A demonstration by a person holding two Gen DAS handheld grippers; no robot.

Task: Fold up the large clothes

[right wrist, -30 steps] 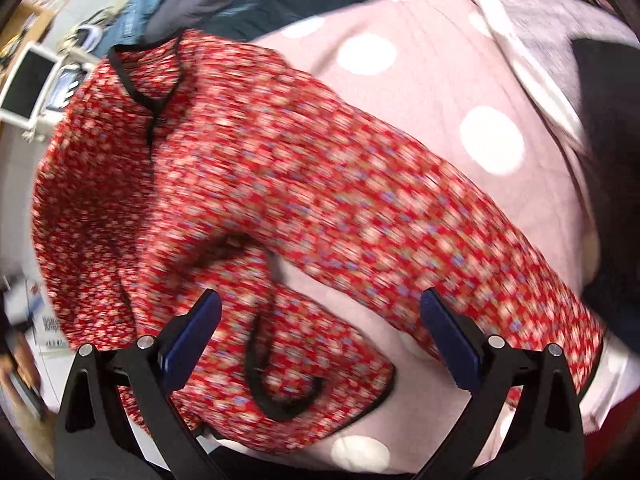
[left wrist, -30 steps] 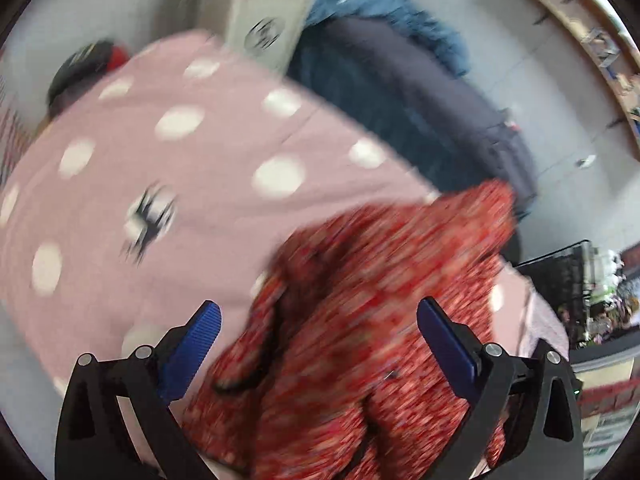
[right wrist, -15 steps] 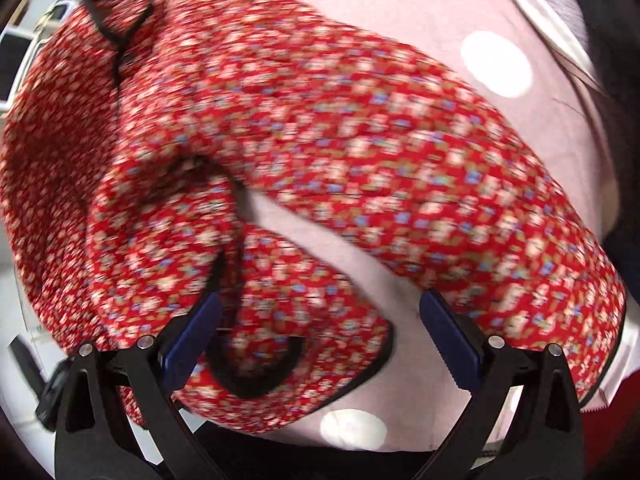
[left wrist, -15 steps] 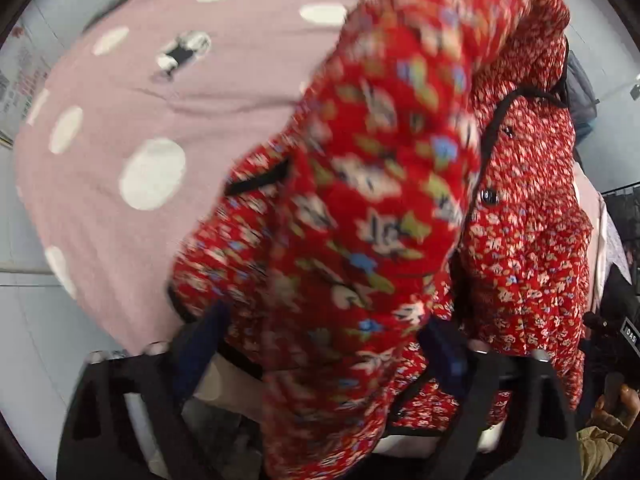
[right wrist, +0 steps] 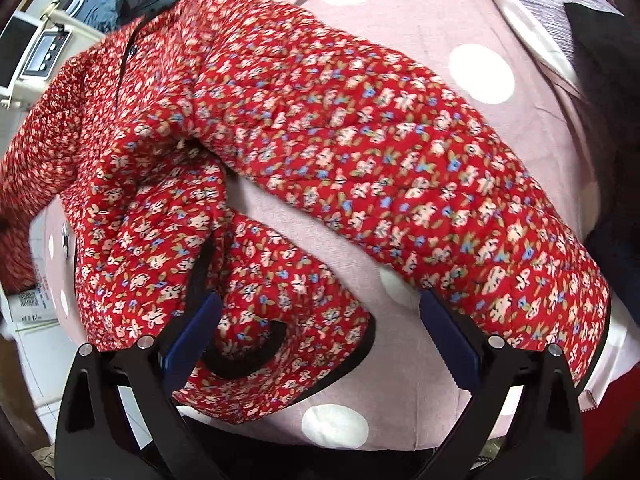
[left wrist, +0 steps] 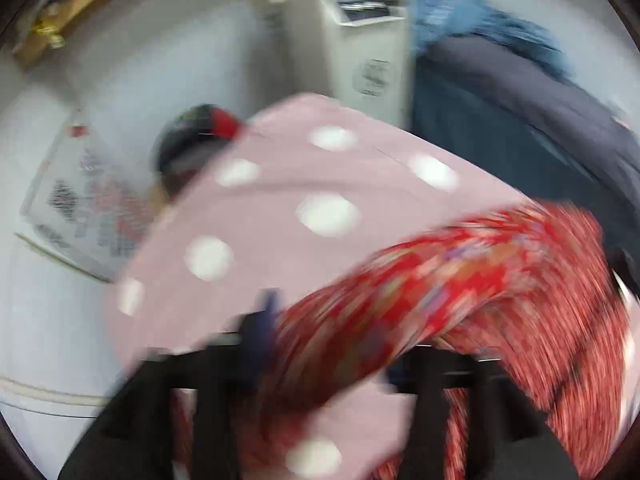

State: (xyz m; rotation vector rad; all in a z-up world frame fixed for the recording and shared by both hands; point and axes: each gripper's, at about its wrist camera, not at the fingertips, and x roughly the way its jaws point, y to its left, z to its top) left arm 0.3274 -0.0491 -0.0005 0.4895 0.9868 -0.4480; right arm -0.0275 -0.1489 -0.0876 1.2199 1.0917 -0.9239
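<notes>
One red quilted floral jacket [right wrist: 360,152] lies crumpled on the pink polka-dot cloth [right wrist: 460,20] that covers the desk, and the coming move turns on how its sleeves lie against the two grippers.

In the left wrist view, badly blurred, a thick fold of the jacket [left wrist: 400,300] runs from the left gripper [left wrist: 332,344] out toward two o'clock. The fold sits between the blue pads and appears pinched there, so I judge this gripper clamped on the jacket's cloth, though the smear makes that less than certain. Bare pink cloth [left wrist: 320,184] fills the twelve o'clock side, and a pile of dark blue garments [left wrist: 520,120] lies beyond at one o'clock.

In the right wrist view the picture is sharp. The right gripper [right wrist: 320,344] hangs with its jaws spread wide and holds nothing. A curled sleeve with a black-trimmed cuff [right wrist: 248,356] lies between its fingers, close against the left pad; whether it touches I cannot tell. The longer sleeve sweeps from eleven o'clock down to four o'clock, passing just above the right pad.

The right gripper is the nearer to the curled cuff. The jacket is thick, padded and limp, strewn with small pale and blue flowers.
</notes>
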